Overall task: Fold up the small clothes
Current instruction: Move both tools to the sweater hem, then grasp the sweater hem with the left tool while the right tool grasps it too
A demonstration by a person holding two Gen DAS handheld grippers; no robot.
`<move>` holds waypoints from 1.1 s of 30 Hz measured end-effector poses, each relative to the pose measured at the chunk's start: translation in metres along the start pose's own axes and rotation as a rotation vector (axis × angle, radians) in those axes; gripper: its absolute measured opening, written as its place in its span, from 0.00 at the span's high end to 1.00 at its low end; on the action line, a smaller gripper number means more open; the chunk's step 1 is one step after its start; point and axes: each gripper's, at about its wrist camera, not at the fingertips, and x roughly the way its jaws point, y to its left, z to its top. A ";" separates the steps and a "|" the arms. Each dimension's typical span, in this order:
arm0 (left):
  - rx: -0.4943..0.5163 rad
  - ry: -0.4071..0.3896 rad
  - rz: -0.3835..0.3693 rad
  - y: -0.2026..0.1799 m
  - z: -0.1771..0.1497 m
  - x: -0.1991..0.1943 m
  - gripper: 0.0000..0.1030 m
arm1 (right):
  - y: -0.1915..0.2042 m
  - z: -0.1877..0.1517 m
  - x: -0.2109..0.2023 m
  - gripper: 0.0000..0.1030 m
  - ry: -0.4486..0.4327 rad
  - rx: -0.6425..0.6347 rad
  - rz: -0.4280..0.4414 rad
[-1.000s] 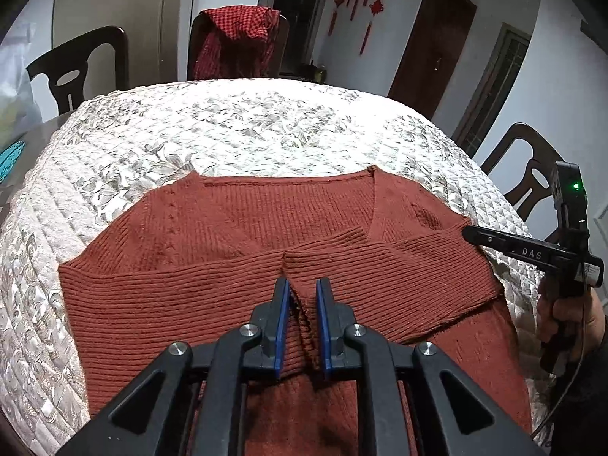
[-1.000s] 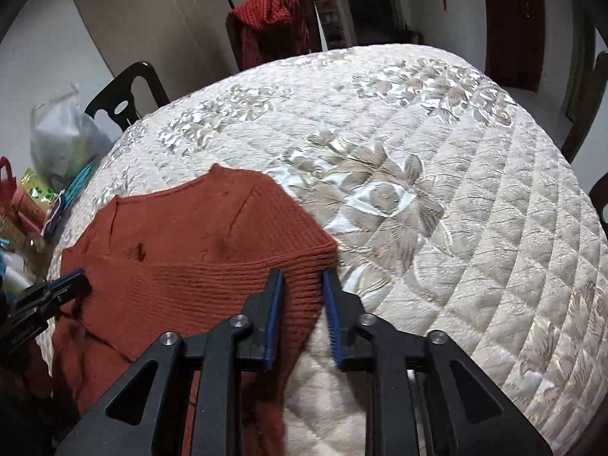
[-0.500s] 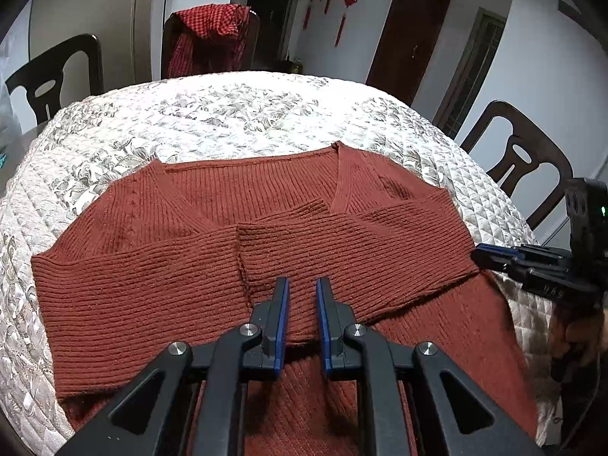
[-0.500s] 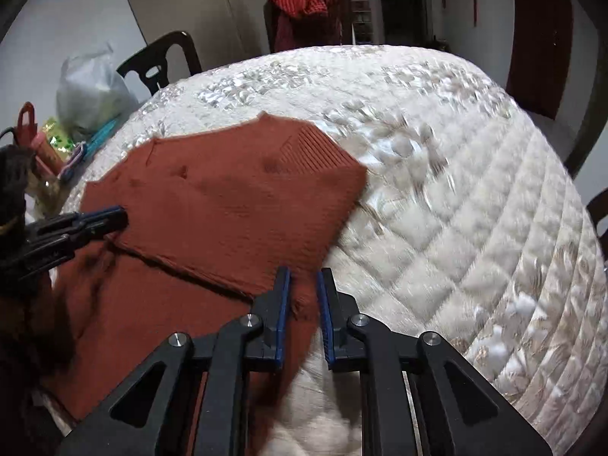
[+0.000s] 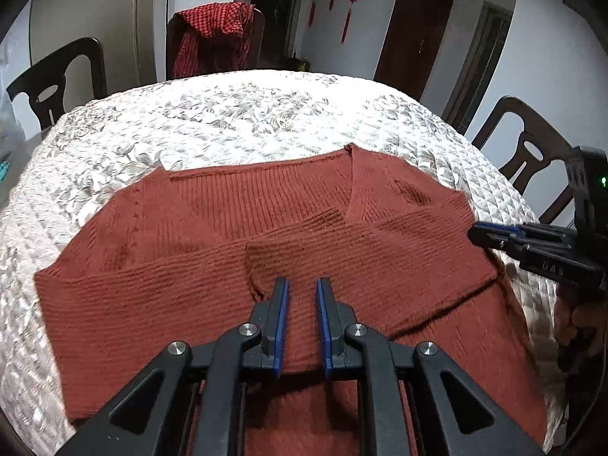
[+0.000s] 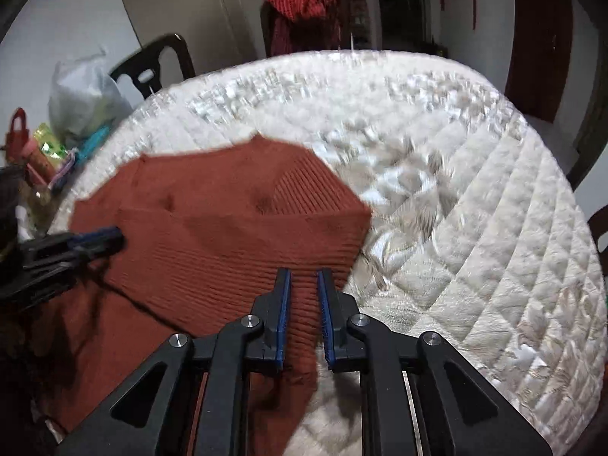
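Bare quilted table beyond sweater; chairs ring it.

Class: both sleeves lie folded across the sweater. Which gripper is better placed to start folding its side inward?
Probably right: the right gripper sits at the sweater's right edge, while the left gripper hovers mid-body over the sleeves.

L gripper slightly agape; R gripper likewise (both low).
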 end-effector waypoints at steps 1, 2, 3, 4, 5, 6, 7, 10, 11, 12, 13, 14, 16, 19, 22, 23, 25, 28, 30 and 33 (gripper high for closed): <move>-0.007 -0.002 -0.003 0.001 -0.002 -0.006 0.84 | 0.000 -0.002 -0.005 0.85 -0.004 0.004 -0.007; -0.004 -0.009 -0.014 0.000 -0.005 -0.012 0.84 | 0.002 -0.005 -0.012 0.85 -0.018 0.001 -0.006; 0.006 -0.018 -0.017 0.000 -0.008 -0.016 0.82 | 0.003 -0.008 -0.019 0.85 -0.029 -0.006 0.005; 0.019 -0.021 -0.005 0.001 -0.012 -0.018 0.80 | 0.006 -0.013 -0.026 0.85 -0.039 -0.014 0.020; 0.025 -0.014 0.010 0.003 -0.015 -0.016 0.79 | 0.007 -0.017 -0.027 0.85 -0.037 -0.017 0.020; 0.020 -0.007 0.020 0.006 -0.018 -0.014 0.77 | 0.007 -0.020 -0.023 0.85 -0.021 -0.019 0.017; 0.008 -0.012 0.010 0.010 -0.020 -0.014 0.76 | 0.007 -0.024 -0.016 0.85 0.006 -0.021 0.008; -0.018 -0.021 0.013 0.014 -0.022 -0.027 0.76 | 0.003 -0.029 -0.023 0.85 -0.007 0.013 0.012; -0.020 -0.036 0.020 0.015 -0.024 -0.033 0.76 | 0.003 -0.029 -0.030 0.85 -0.024 0.015 0.010; -0.025 -0.047 0.030 0.018 -0.027 -0.040 0.76 | 0.004 -0.031 -0.037 0.85 -0.042 0.013 0.014; -0.034 -0.056 0.041 0.022 -0.030 -0.046 0.75 | 0.006 -0.032 -0.044 0.85 -0.053 0.010 0.022; -0.048 -0.066 0.052 0.027 -0.033 -0.053 0.74 | 0.007 -0.033 -0.048 0.85 -0.061 0.008 0.023; -0.075 -0.083 0.076 0.036 -0.040 -0.066 0.72 | 0.011 -0.037 -0.057 0.85 -0.078 0.003 0.029; -0.123 -0.105 0.098 0.050 -0.055 -0.083 0.71 | 0.017 -0.042 -0.063 0.85 -0.091 0.008 0.055; -0.147 -0.122 0.120 0.055 -0.069 -0.096 0.70 | 0.024 -0.048 -0.065 0.83 -0.091 0.000 0.078; -0.153 -0.127 0.124 0.056 -0.074 -0.100 0.69 | 0.026 -0.050 -0.066 0.83 -0.092 -0.002 0.082; -0.160 -0.137 0.129 0.058 -0.083 -0.107 0.63 | 0.030 -0.055 -0.069 0.80 -0.093 0.001 0.098; -0.169 -0.147 0.130 0.056 -0.096 -0.115 0.58 | 0.035 -0.065 -0.076 0.64 -0.106 0.003 0.119; -0.173 -0.150 0.128 0.055 -0.106 -0.119 0.56 | 0.037 -0.072 -0.079 0.64 -0.108 0.006 0.131; -0.181 -0.145 0.121 0.052 -0.121 -0.123 0.55 | 0.038 -0.086 -0.083 0.64 -0.101 0.014 0.134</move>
